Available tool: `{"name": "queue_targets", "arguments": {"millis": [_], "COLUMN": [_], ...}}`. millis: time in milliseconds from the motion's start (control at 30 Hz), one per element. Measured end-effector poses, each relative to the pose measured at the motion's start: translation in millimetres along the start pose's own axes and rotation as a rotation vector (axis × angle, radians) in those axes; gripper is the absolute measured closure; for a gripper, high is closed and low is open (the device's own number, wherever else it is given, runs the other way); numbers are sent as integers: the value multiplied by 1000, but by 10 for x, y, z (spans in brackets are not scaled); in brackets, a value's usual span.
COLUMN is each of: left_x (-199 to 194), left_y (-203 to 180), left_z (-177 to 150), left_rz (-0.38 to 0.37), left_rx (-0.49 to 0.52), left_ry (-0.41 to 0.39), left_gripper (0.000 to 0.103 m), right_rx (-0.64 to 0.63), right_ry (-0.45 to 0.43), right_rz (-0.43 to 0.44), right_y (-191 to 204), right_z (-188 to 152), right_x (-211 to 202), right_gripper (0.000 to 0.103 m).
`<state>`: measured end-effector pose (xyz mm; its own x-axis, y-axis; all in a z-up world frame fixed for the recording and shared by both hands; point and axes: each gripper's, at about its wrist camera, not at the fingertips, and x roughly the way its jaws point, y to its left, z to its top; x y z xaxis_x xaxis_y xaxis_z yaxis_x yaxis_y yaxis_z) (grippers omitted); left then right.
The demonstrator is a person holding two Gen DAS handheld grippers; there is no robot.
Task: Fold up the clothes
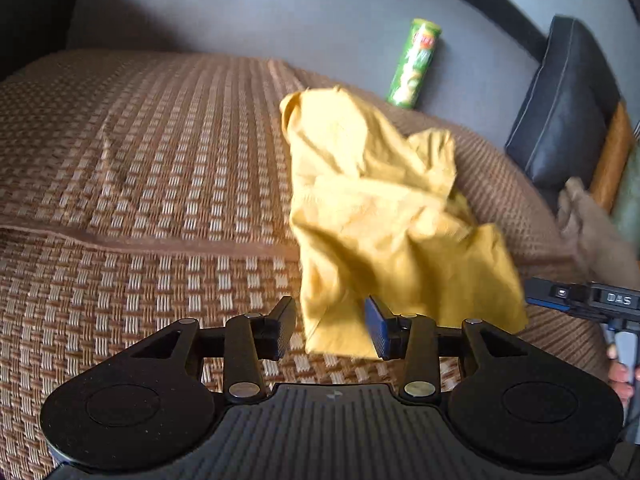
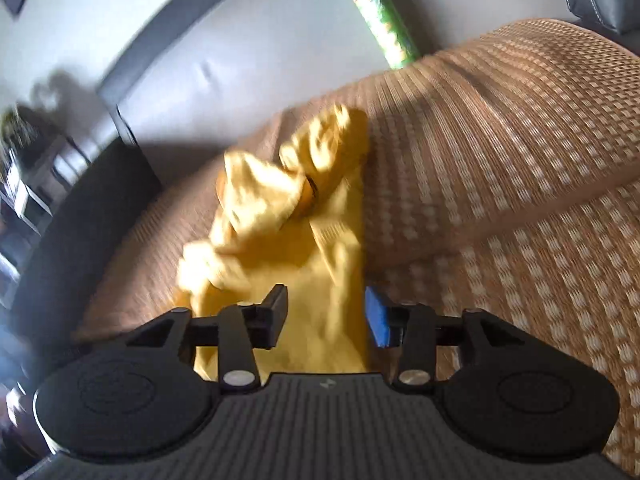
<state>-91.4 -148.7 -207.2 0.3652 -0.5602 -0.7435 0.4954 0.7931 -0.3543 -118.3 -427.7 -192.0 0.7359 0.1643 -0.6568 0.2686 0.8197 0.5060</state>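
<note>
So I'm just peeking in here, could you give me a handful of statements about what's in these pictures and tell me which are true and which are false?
1. The yellow garment lies crumpled on a woven brown cover. True.
2. The left tool is clamped shut on the cloth. False: its jaws stand apart, with the cloth's near edge between them.
3. A green snack can leans against the grey backrest behind the garment. True.
4. The right tool is shut. False: it is open, with yellow cloth between its fingers.
5. The garment is neatly folded. False: it is bunched and wrinkled.
</note>
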Motion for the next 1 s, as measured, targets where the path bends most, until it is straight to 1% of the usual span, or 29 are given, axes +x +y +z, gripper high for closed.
{"name": "queue_targets", "arguments": {"millis": [67,133,200,233,267,300,333,367,400,433,500,533,600,700,767,867,900,967,1000], "left_x": [16,30,87,130,172,214,218,211,171,120,48,20,-8,-61,-116,-153,-177,-240,-295], "left_y": [18,29,3,-17,-37,-45,-35,-21,-13,-1,55,88,113,78,67,80,92,128,143], "left_z": [-13,-15,25,47,68,94,115,133,158,189,218,214,160,25,-91,-223,-254,-229,-193], "left_rz": [-13,-27,-34,-38,-43,-42,-43,-47,-40,-31,-26,-23,-14,-29,-35,-42,-46,-31,-18], "left_rx": [-19,-32,-27,-23,-19,-23,-33,-44,-44,-44,-58,-69,-81,-80,-76,-95,-101,-111,-110], "left_ry": [3,5,10,15,21,36,40,41,26,12,5,7,18,34,39,39,34,18,3], "left_gripper": [46,40,39,45,68,95,95,97,98,99,99,99,99,99,99,98,95,73,59], "right_rx": [22,38,51,63,81,104,132,160,184,202,221,220,203,187,208,186,178,163,155], "right_ry": [24,44,39,35,36,47,71,96,107,100,83,87,111,143,151,152,153,153,154], "right_rz": [-7,3,21,30,44,56,68,80,95,119,163,169,162,136,134,118,113,102,97], "right_y": [-50,-91,-114,-122,-129,-136,-142,-149,-150,-143,-112,-91,-45,-36,-84,-76,-74,-69,-67], "right_z": [-84,-142,-158,-151,-133,-114,-93,-71,-54,-43,-33,-47,-102,-250,-346,-397,-414,-448,-465], "right_x": [6,3,30,52,82,120,166,213,230,204,140,122,101,62,14,-63,-88,-139,-165], "right_gripper": [54,54,53,53,54,69,83,93,93,93,94,94,94,94,94,94,94,93,88]}}
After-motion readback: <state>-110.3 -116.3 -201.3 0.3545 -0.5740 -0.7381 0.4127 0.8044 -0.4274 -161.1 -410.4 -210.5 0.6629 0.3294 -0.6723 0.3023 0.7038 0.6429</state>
